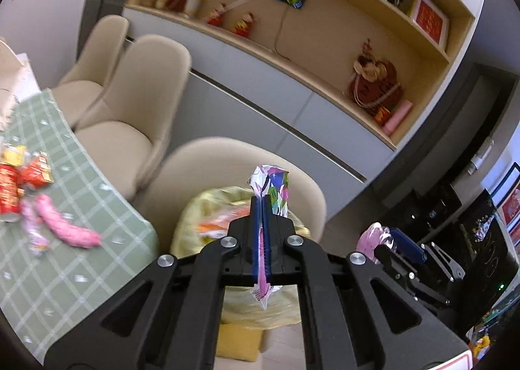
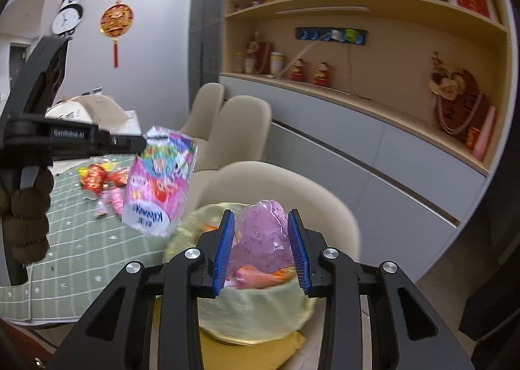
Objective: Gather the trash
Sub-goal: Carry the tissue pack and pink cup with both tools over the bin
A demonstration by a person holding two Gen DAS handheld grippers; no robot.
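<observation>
The left claw (image 1: pixel 262 207) is pressed fully together on a colourful snack wrapper (image 1: pixel 271 189), which sticks out crumpled above the blue pads and trails a thin tail below them. In the right wrist view the same wrapper (image 2: pixel 161 181) hangs flat from that claw, off the edge of the tabletop (image 2: pixel 81 240).

The right claw (image 2: pixel 261 246) is clamped on a pink translucent wrapper (image 2: pixel 265 240), its blue pads pressing it from both sides and standing part-way apart around its bulk.

Below and just beyond both claws sits a bin lined with a yellow bag (image 2: pixel 256 305), already holding orange and pink scraps. It stands in front of a beige chair (image 2: pixel 292 188), beside the tabletop's near corner.

On the green checked tabletop, toward its far side, more trash lies together: a red and gold packet (image 1: pixel 11 188), a red wrapper (image 1: pixel 37 171) and a pink sausage-shaped pack (image 1: pixel 66 228).
</observation>
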